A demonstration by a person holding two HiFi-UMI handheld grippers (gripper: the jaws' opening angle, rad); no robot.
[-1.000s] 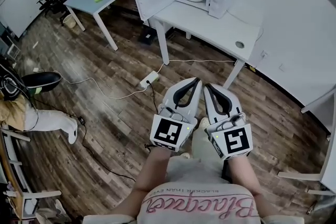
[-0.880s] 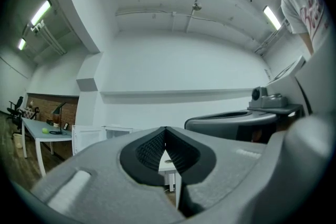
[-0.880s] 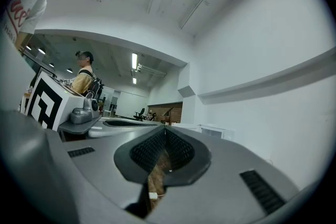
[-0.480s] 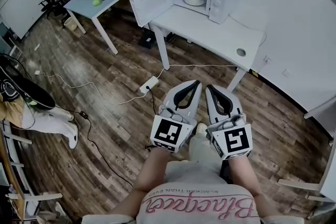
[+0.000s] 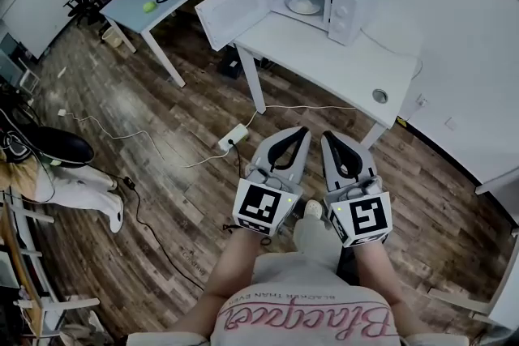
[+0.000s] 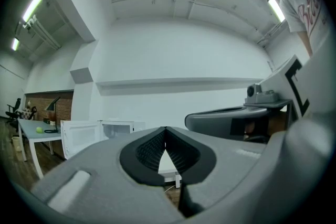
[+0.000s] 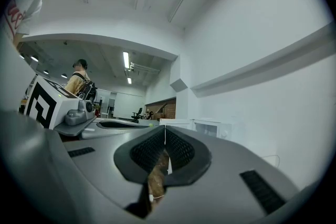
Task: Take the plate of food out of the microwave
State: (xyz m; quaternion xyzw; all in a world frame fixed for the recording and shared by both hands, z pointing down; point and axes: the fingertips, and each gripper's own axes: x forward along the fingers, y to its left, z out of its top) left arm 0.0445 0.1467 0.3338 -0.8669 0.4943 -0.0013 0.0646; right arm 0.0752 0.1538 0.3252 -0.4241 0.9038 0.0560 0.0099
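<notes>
Though the left gripper (image 5: 305, 130) and right gripper (image 5: 328, 135), jaws pressed together and empty, have drawn nearer, the plate (image 5: 304, 6) lies in the open microwave (image 5: 345, 8) well ahead, unreached.

Bright, even indoor light from ceiling strip lights (image 6: 32, 6) — soft shadows; fisheye curvature, dark vignetted corners in gripper views.
</notes>
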